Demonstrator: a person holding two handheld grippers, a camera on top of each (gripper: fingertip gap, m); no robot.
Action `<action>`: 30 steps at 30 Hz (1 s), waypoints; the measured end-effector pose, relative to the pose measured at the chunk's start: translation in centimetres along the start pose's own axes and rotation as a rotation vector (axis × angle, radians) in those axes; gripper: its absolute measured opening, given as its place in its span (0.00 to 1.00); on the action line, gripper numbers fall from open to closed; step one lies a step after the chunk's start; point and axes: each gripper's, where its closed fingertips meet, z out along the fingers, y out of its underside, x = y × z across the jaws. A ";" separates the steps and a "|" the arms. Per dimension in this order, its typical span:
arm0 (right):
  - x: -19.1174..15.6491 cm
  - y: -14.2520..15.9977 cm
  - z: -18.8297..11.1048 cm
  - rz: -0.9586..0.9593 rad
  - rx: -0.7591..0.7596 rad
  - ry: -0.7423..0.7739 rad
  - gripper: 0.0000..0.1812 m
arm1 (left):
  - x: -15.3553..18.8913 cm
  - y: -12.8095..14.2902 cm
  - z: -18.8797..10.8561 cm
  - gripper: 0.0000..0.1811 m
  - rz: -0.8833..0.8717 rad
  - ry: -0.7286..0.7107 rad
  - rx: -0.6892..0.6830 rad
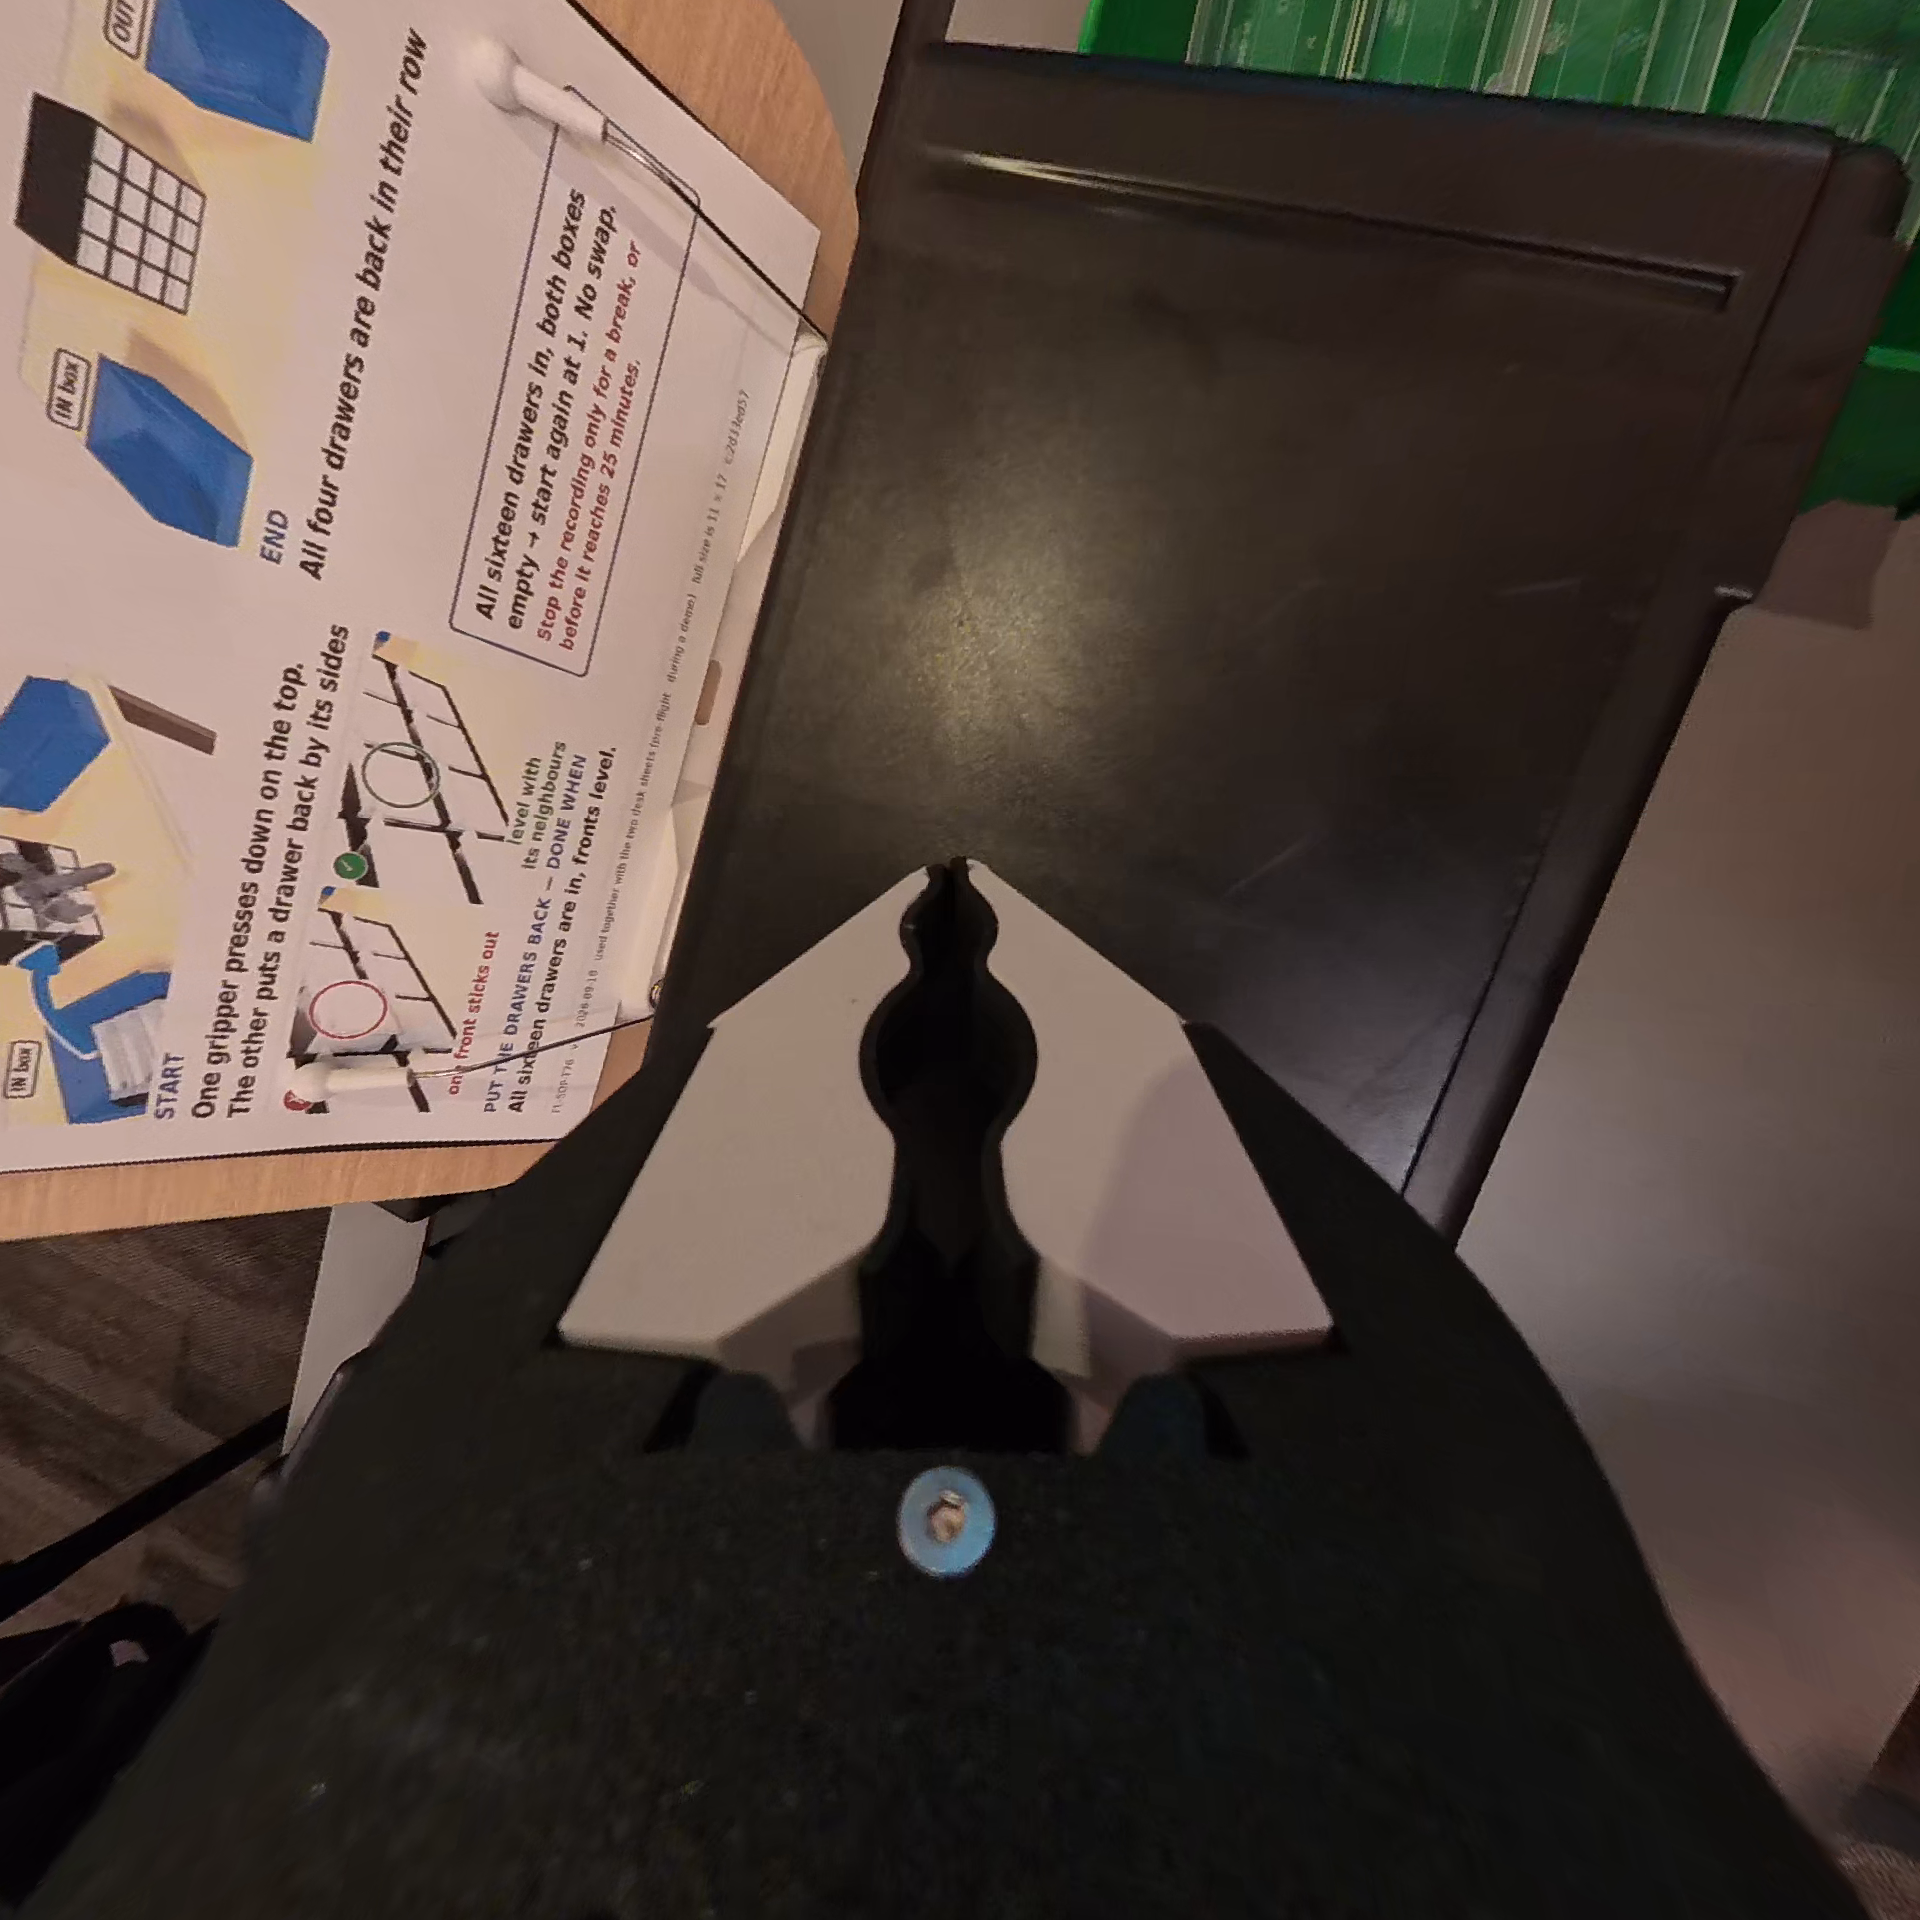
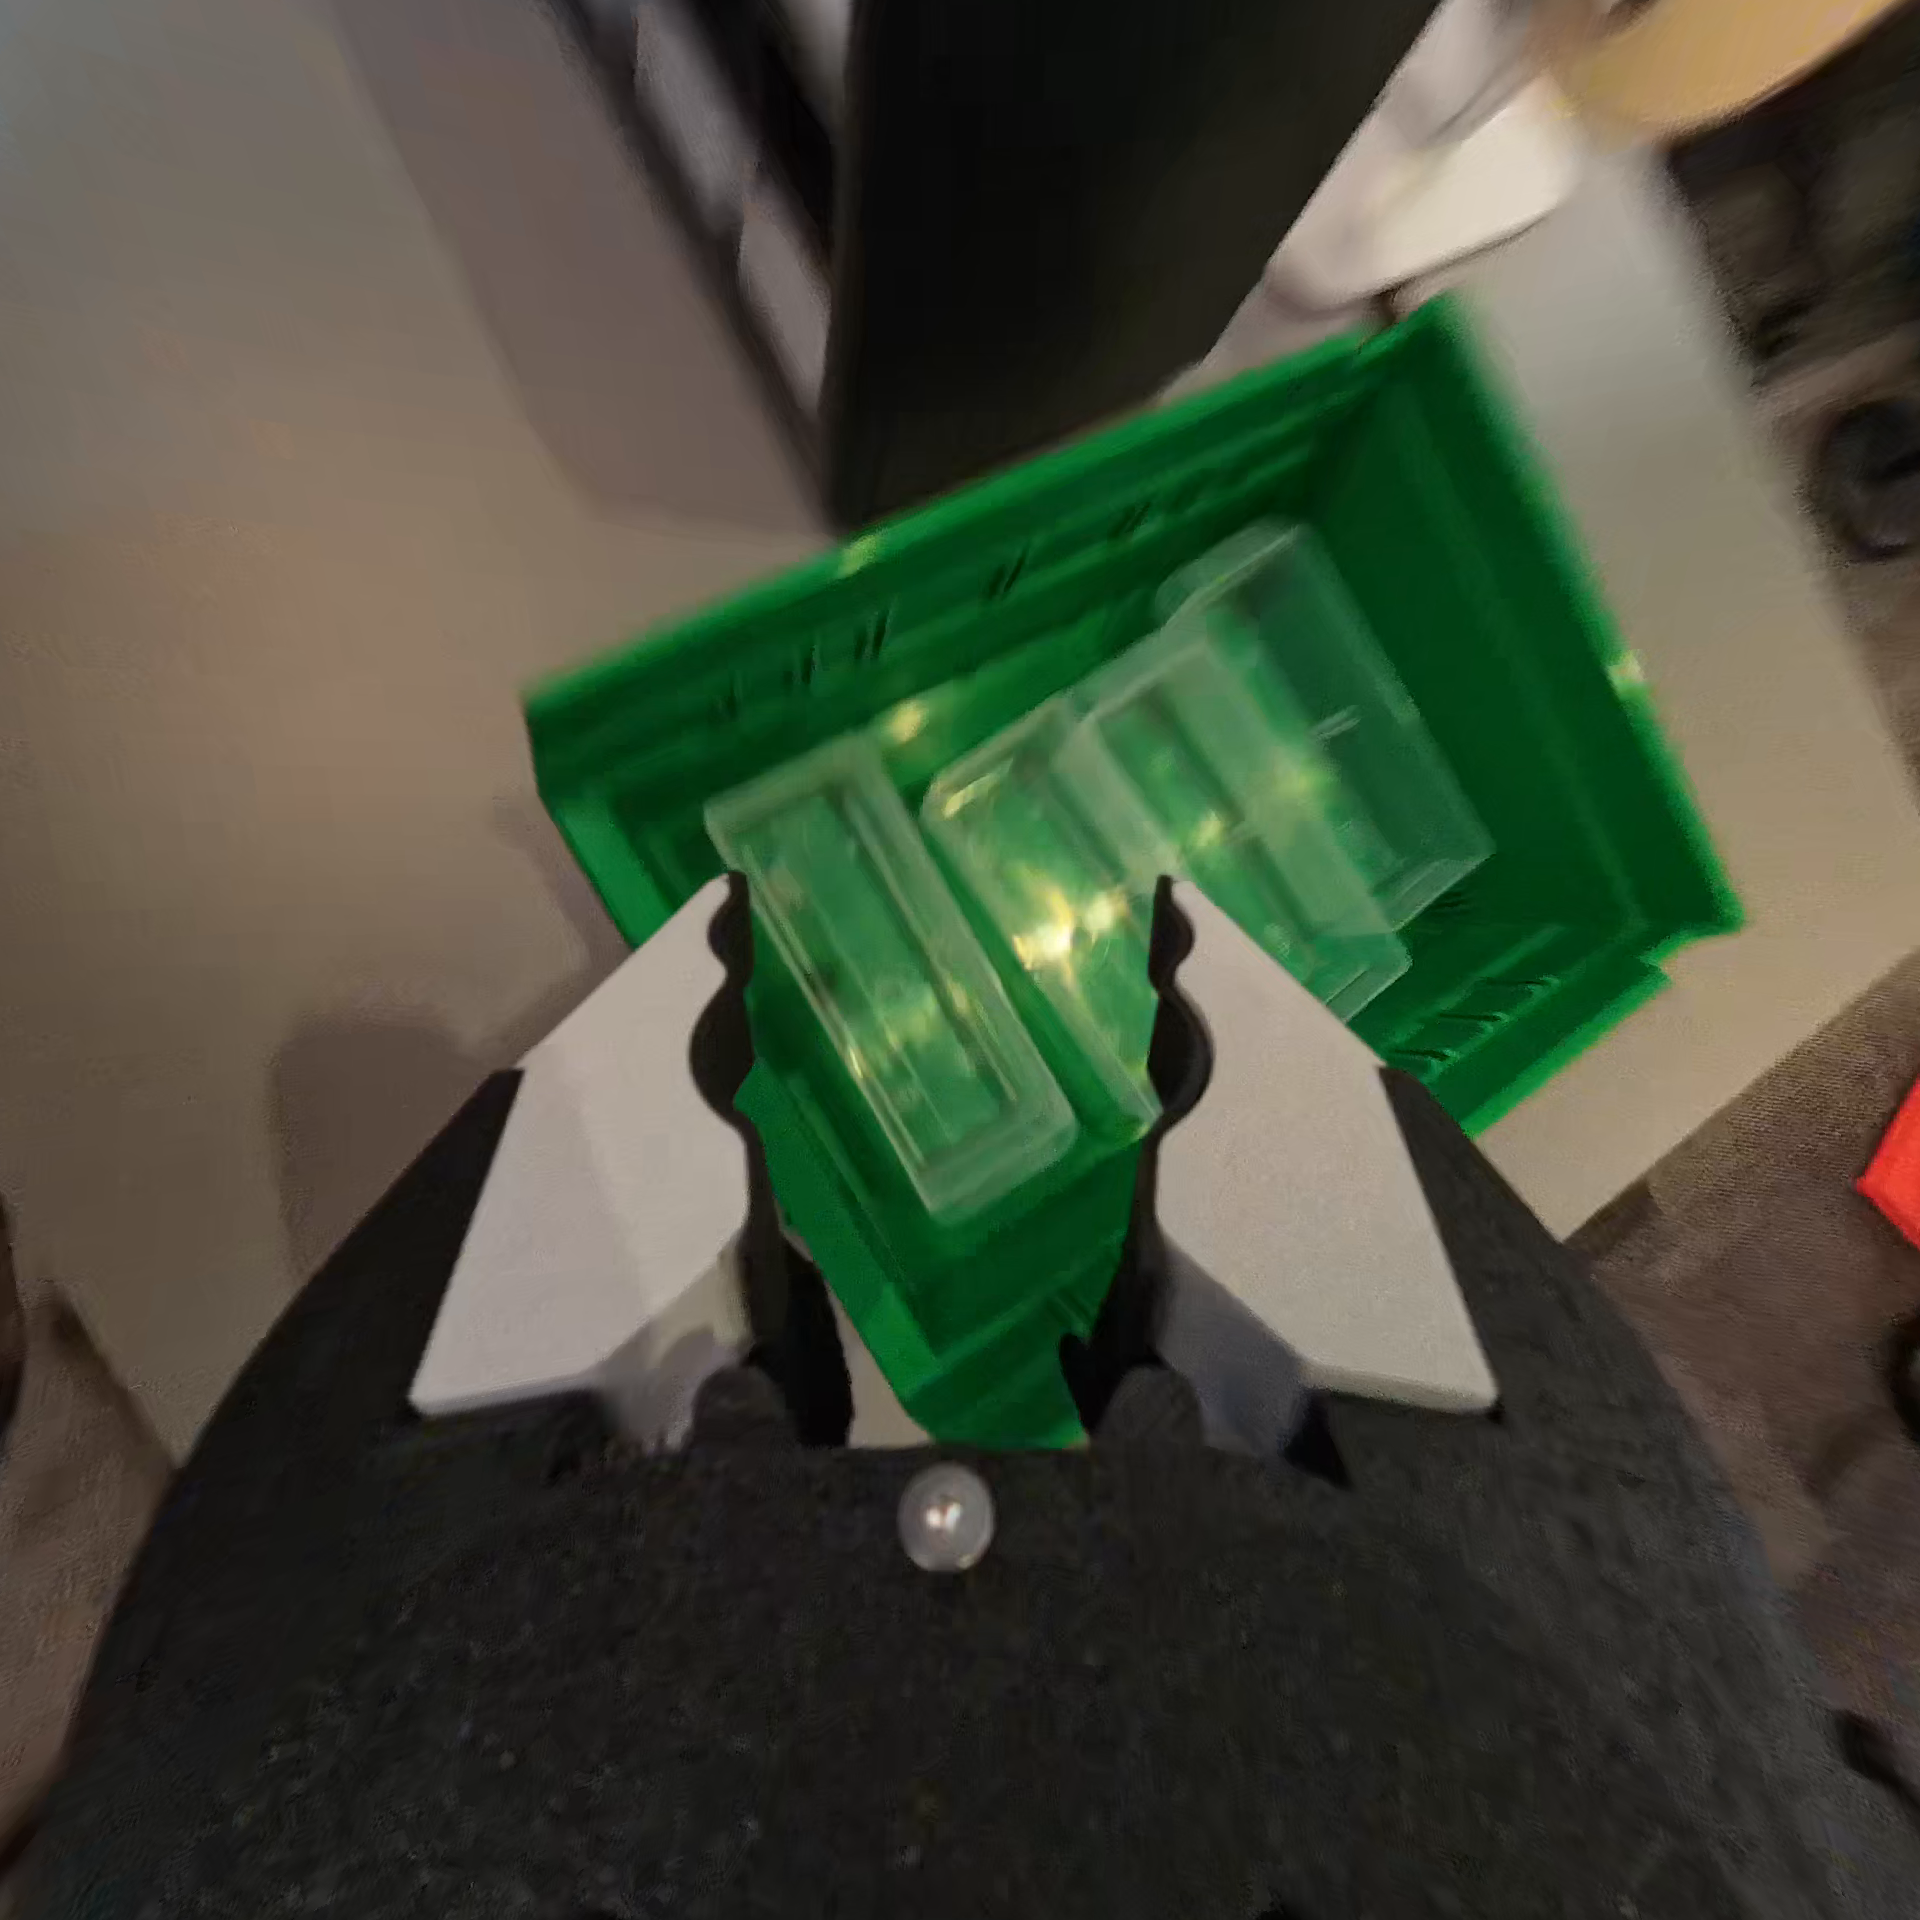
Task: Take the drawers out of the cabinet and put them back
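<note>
- While my left gripper point(image 1: 956, 868) rests with its jaws closed together and nothing between them, its tips sit on the flat top of the black cabinet point(image 1: 1247, 582); I judge its job is to press down and steady the cabinet, so I would keep the weight square on the panel, away from the edges.
- With my right gripper point(image 2: 945, 894) the jaws stand wide apart and grip nothing; they hover over the nearest clear drawer point(image 2: 894, 997) in the green bin point(image 2: 1538, 582), and the view is blurred.
- Because the drawers are smooth clear plastic, I would bring the jaws down to straddle the nearest one across its two long sides, square to it, before closing, so it does not twist or slip.
- Beyond it, two more clear drawers point(image 2: 1288, 748) lie side by side in the same bin, touching or nearly so; I would lift the near one straight up to avoid dragging its neighbour.
- Farther off, the bin stands on the pale worktop point(image 2: 312, 520) just beside the cabinet, so the carry should be short.
- At the left, a printed instruction sheet point(image 1: 343, 582) lies on a wooden board point(image 1: 727, 104) next to the cabinet.
</note>
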 end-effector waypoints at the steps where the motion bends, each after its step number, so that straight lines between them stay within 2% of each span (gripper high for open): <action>1: 0.1 -1.4 -1.3 0.078 0.114 0.067 0.42 | 0.0 0.0 0.0 0.00 -0.004 -0.004 0.007; 4: -0.4 -3.0 -4.2 0.383 0.434 0.238 0.41 | 0.0 0.0 0.0 0.00 -0.032 -0.016 0.039; 8: -3.6 -0.6 -4.8 0.751 0.688 0.325 0.41 | -0.1 0.0 -0.1 0.00 0.024 -0.135 0.100; 10: -5.0 1.6 -4.3 0.904 0.723 0.376 0.40 | 0.3 0.6 -0.8 0.00 -0.039 -0.199 0.140; 13: -6.8 5.0 -3.3 1.019 0.663 0.411 0.38 | 2.9 2.0 -4.9 0.00 -0.259 -0.282 0.375; 14: -7.4 6.0 -3.2 1.026 0.627 0.439 0.38 | 4.3 3.8 -6.1 0.00 -0.346 -0.298 0.424; 16: -8.1 7.6 -3.6 0.994 0.563 0.523 0.38 | 7.7 8.9 -7.3 0.00 -0.484 -0.352 0.461; 20: -9.1 8.5 -4.1 0.928 0.502 0.606 0.36 | 14.8 22.0 -6.8 0.05 -0.696 -0.520 0.342; 23: -9.7 7.8 -2.5 0.880 0.490 0.599 0.36 | 18.4 29.2 -6.7 0.08 -0.820 -0.612 0.292; 25: -9.9 6.7 -1.2 0.844 0.475 0.560 0.37 | 19.6 32.3 -6.4 0.12 -0.921 -0.622 0.283; 27: -9.6 5.7 -0.7 0.799 0.461 0.563 0.37 | 19.5 33.5 -7.1 0.17 -0.987 -0.635 0.313; 30: -8.8 4.9 -0.2 0.758 0.453 0.601 0.38 | 18.2 34.1 -9.0 0.17 -0.977 -0.760 0.454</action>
